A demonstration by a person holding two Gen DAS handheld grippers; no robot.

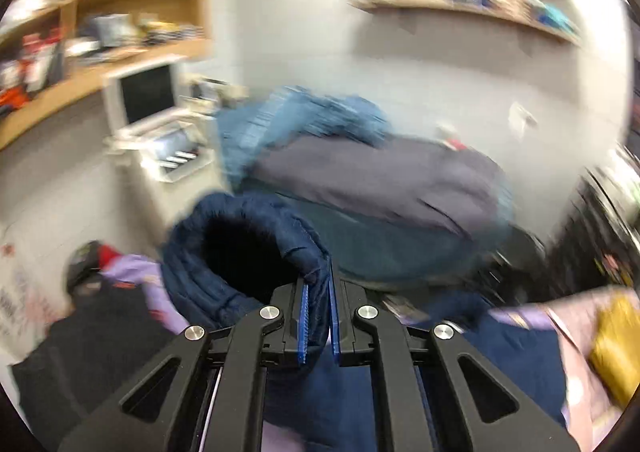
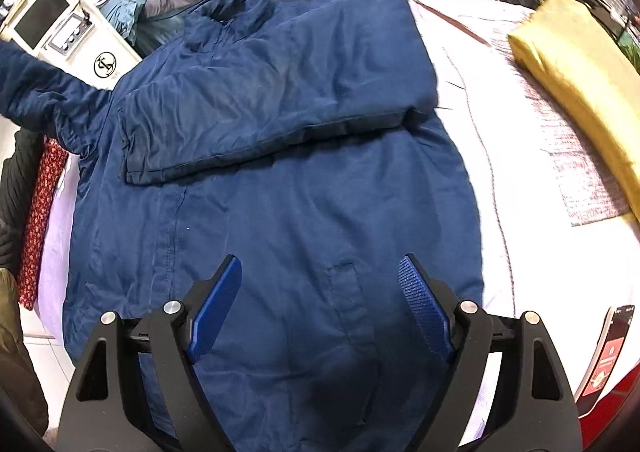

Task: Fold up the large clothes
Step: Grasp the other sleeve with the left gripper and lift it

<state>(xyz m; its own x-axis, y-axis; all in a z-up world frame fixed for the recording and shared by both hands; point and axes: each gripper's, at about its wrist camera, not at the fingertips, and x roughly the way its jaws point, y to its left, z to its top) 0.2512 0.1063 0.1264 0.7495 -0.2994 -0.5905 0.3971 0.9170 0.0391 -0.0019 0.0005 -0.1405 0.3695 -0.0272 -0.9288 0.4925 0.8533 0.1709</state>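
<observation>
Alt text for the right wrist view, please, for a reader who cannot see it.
An open right claw hovers over a navy jacket spread on a white bed cover, one sleeve folded across its chest. A folded yellow garment lies to the right.

Black claws (image 2: 320, 308) (blue ribbed pads (image 2: 424, 308)).

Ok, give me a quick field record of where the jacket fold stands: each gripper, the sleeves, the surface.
left gripper: shut on sleeve cuff, lifted
right gripper: open, above the navy jacket, lower body
right-side sleeve: already folded across the chest
left-side sleeve: raised off to the side
surface: bed with pale cover
nearby: yellow folded item
</observation>
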